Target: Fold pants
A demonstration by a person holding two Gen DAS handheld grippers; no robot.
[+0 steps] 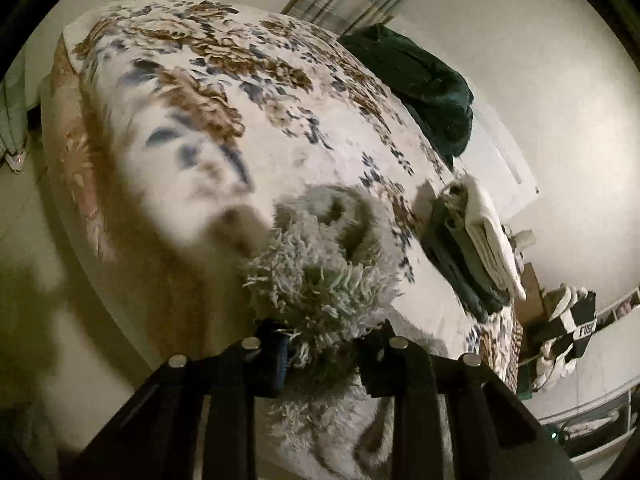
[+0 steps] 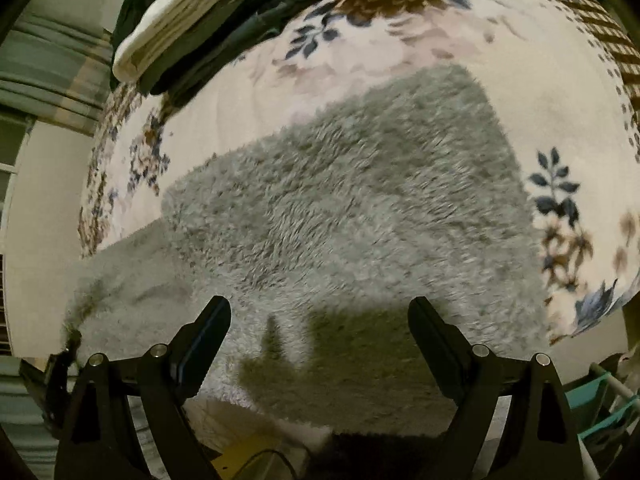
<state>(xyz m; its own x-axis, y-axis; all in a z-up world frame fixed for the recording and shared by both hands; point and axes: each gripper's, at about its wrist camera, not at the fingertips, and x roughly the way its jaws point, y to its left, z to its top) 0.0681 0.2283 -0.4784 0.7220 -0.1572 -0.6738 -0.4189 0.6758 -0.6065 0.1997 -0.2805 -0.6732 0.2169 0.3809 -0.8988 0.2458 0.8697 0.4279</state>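
bed [image 2: 400, 40] floral, clothes stack [image 2: 180, 24] at edge | pants [image 2: 340, 200] spread before right gripper [image 2: 320, 312], released | left gripper [image 1: 324, 344] grasping pants

The pants [image 2: 352, 200] are shaggy grey fleece, long-piled and matt. The bed [image 1: 280, 148] wears soft plush floral cloth. Both claws look matt black plastic.

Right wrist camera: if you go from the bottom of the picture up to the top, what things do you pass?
Open right gripper → fluffy grey fleece pants lying flat → white flowery bedspread → folded cream-white cloth on a dark green folded pile.
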